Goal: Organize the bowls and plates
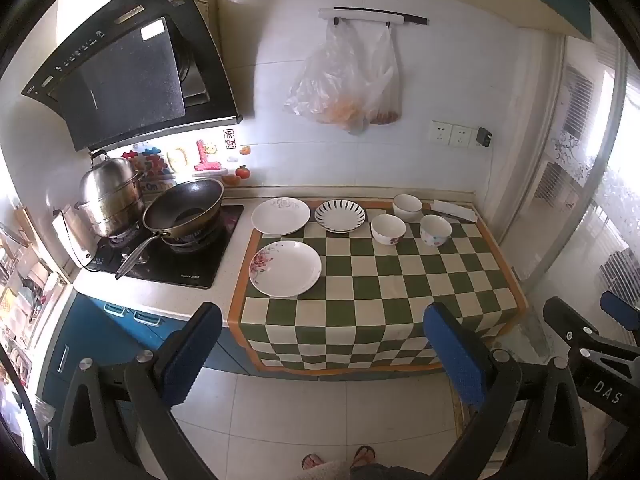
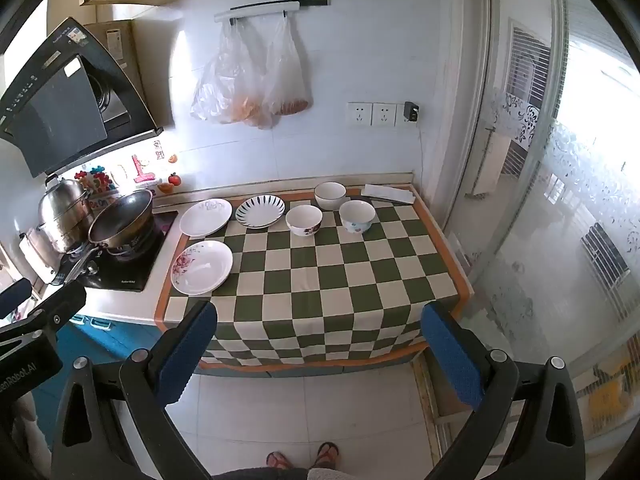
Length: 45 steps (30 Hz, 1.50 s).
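Left wrist view: left gripper (image 1: 322,344) and right gripper (image 2: 320,346) both gape wide, empty. Plates (image 1: 285,268) and bowls (image 1: 388,229) along the cloth's (image 1: 400,280) far edge look stiff, slippery, breakable; pinch rims.

Three white plates lie flat at the cloth's nine-to-eleven o'clock side: a pink-flowered plate (image 1: 285,268), a grey-patterned plate (image 1: 281,216) and a black-striped plate (image 1: 340,216). Three upright bowls cluster near one o'clock: a plain white bowl (image 1: 407,207), a red-flowered bowl (image 1: 388,229) and a blue-patterned bowl (image 1: 435,230).

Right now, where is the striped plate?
In both views the striped plate sits at the back of the checkered cloth, between the plain white plate on its left and the bowls on its right.
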Each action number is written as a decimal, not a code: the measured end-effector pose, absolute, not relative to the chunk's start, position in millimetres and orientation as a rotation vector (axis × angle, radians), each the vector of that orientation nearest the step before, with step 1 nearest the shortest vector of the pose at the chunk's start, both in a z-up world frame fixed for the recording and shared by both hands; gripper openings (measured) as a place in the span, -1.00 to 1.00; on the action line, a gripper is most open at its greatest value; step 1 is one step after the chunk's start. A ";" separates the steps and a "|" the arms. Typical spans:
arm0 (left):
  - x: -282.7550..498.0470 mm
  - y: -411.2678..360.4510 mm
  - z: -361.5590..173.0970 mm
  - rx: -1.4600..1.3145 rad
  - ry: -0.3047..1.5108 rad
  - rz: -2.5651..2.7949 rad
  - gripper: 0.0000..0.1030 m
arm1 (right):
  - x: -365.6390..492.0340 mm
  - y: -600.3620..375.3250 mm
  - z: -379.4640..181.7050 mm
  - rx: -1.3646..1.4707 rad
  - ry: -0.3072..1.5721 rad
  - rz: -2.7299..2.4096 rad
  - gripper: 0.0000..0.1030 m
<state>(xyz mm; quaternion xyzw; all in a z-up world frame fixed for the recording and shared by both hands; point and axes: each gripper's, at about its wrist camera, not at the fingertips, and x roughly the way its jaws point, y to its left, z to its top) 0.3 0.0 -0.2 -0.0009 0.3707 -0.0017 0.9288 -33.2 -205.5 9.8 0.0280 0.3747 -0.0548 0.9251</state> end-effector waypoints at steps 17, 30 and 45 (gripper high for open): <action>-0.4 0.4 0.5 0.000 0.751 0.002 1.00 | -32.8 -202.3 15.2 0.059 0.759 -0.111 1.00; -5.9 3.3 -8.2 -0.003 0.756 0.003 1.00 | -35.3 -202.4 14.9 0.053 0.750 -0.111 1.00; -5.4 14.8 -8.1 0.000 0.754 0.006 1.00 | -37.3 -201.7 14.3 0.058 0.747 -0.104 1.00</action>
